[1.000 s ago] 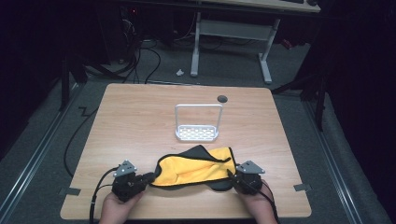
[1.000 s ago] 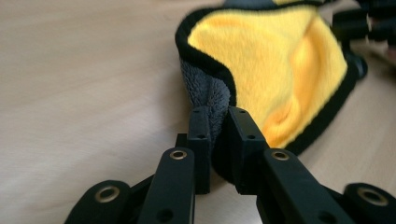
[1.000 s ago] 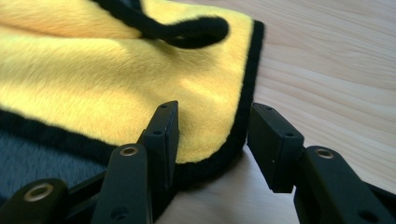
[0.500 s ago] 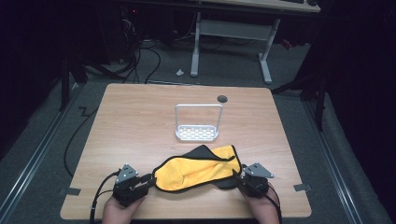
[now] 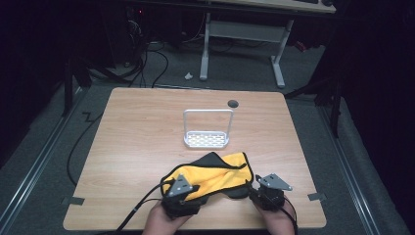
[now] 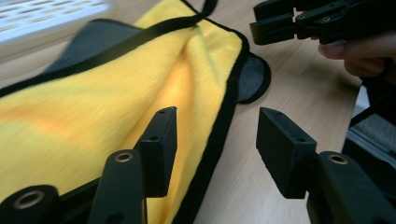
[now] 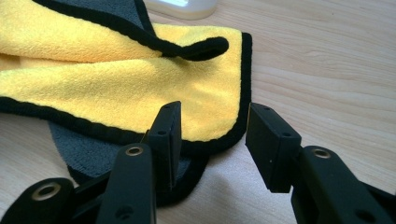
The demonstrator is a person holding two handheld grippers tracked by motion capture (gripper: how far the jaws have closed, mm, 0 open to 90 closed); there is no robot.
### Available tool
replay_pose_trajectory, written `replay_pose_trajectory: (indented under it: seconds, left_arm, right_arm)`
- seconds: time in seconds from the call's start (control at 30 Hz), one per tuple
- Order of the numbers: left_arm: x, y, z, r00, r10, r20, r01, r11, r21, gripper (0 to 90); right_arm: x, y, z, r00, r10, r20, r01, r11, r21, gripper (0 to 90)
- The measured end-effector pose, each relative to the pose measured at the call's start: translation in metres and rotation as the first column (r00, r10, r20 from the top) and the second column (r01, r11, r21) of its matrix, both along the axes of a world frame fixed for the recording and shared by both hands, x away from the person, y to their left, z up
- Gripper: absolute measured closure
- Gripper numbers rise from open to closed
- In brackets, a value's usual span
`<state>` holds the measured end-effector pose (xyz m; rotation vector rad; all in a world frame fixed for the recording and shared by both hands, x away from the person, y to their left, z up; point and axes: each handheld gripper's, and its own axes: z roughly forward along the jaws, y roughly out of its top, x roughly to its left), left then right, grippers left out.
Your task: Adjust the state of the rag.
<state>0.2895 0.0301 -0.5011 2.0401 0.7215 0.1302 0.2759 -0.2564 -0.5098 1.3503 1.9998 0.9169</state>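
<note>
Since a second back, the yellow cloth (image 5: 215,176) got folded further over itself, lying bunched at the table's (image 5: 142,142) near edge, just short of the white rack (image 5: 207,139). Left gripper (image 6: 215,144) had just been opening, nothing pinched; right gripper (image 7: 212,140) hung wide open at the cloth's corner, closing slightly.

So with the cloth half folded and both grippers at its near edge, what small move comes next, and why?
Probably close the left gripper on the cloth's black-trimmed near edge. Its jaws have just been opening and stand apart astride that edge without pressing it. The right gripper is open too, at the cloth's corner, so neither holds the cloth for another fold.
</note>
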Motion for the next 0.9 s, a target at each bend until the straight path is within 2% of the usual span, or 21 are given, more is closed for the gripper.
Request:
replay_pose_trajectory:
  seconds: [0.07,0.1,0.13,0.17,0.2,0.23,0.3,0.4,0.43,0.47,0.53,0.6,0.67,0.7,0.73,0.8,0.83,0.87,0.9]
  left_arm:
    - [0.005,-0.018,-0.003,0.9999,-0.014,0.003,0.014,0.999,0.043,47.9]
    - [0.007,-0.026,-0.006,0.9999,-0.01,0.005,0.01,0.997,0.077,48.1]
    - [0.011,-0.034,-0.01,1.0,-0.002,0.005,0.001,0.9922,0.125,59.2]
    - [0.013,-0.037,-0.012,0.9999,0.005,0.011,-0.007,0.9896,0.144,59.2]
    - [0.016,-0.038,-0.014,0.9994,0.028,0.021,-0.031,0.988,0.151,68.8]
    - [0.019,-0.036,-0.014,0.999,0.042,0.017,-0.044,0.9888,0.142,76.6]
    - [0.025,-0.027,-0.012,0.9961,0.084,0.028,-0.086,0.9905,0.107,81.7]
    - [0.033,-0.013,-0.004,0.9909,0.131,0.029,-0.133,0.9889,0.067,82.3]
    - [0.034,-0.01,-0.002,0.9892,0.143,0.032,-0.145,0.988,0.054,82.3]
    - [0.035,-0.003,0.001,0.9861,0.162,0.037,-0.163,0.9861,0.031,82.4]
    - [0.037,0.006,0.004,0.9834,0.177,0.037,-0.178,0.984,0.013,82.4]
    - [0.034,0.016,0.006,0.985,0.167,0.043,-0.167,0.9859,-0.01,82.4]
    - [0.028,0.023,0.006,0.9871,0.156,0.037,-0.155,0.9877,-0.019,82.4]
    - [0.025,0.027,0.005,0.9876,0.154,0.03,-0.153,0.9877,-0.033,82.3]
    - [0.021,0.03,0.004,0.9882,0.15,0.028,-0.149,0.9882,-0.034,82.3]
    - [0.011,0.038,-0.001,0.9913,0.131,0.016,-0.131,0.9911,-0.026,82.3]
    - [0.006,0.041,-0.004,0.9926,0.121,0.012,-0.121,0.9926,-0.007,82.3]
    - [0.001,0.044,-0.008,0.9936,0.113,0.007,-0.113,0.9935,0.006,82.3]
    - [-0.002,0.046,-0.01,0.9942,0.108,0.002,-0.108,0.9939,0.021,82.3]
  right_arm:
    - [0.0,0.0,0.0,1.0,0.003,-0.004,-0.003,1.0,0.006,56.4]
    - [-0.001,0.0,-0.001,0.9999,0.008,-0.009,-0.008,0.9999,0.011,56.5]
    - [-0.002,0.002,-0.003,0.9993,0.021,-0.032,-0.021,0.9995,0.025,56.6]
    - [-0.002,0.002,-0.003,0.9993,0.021,-0.032,-0.021,0.9995,0.025,56.6]
    - [-0.002,0.003,-0.004,0.9988,0.029,-0.038,-0.028,0.9991,0.031,56.6]
    - [-0.003,0.005,-0.006,0.9978,0.042,-0.052,-0.04,0.9987,0.032,56.4]
    - [-0.006,0.012,-0.009,0.9947,0.07,-0.076,-0.068,0.9975,0.019,56.2]
    - [-0.006,0.016,-0.011,0.9926,0.087,-0.084,-0.087,0.9962,0.004,55.9]
    - [-0.006,0.018,-0.012,0.9919,0.091,-0.088,-0.093,0.9955,-0.018,55.9]
    - [-0.006,0.02,-0.014,0.9912,0.09,-0.098,-0.093,0.9954,-0.025,55.6]
    - [-0.006,0.02,-0.014,0.9919,0.083,-0.096,-0.086,0.9956,-0.036,55.3]
    - [-0.006,0.02,-0.014,0.9927,0.074,-0.096,-0.079,0.9957,-0.048,55.3]
    - [-0.004,0.017,-0.016,0.9924,0.065,-0.105,-0.069,0.9972,-0.029,58.0]
    - [-0.002,0.015,-0.016,0.9908,0.067,-0.117,-0.068,0.9977,-0.004,69.6]
    - [-0.002,0.015,-0.016,0.9908,0.067,-0.117,-0.068,0.9977,-0.004,69.6]
    - [0.001,0.014,-0.016,0.9922,0.06,-0.109,-0.062,0.9978,-0.023,79.1]
    - [0.005,0.014,-0.016,0.9953,0.033,-0.091,-0.039,0.9975,-0.059,81.6]
    - [0.005,0.014,-0.016,0.9953,0.033,-0.091,-0.039,0.9975,-0.059,81.6]
    - [0.011,0.014,-0.017,0.9974,0.004,-0.072,-0.01,0.9958,-0.091,82.2]
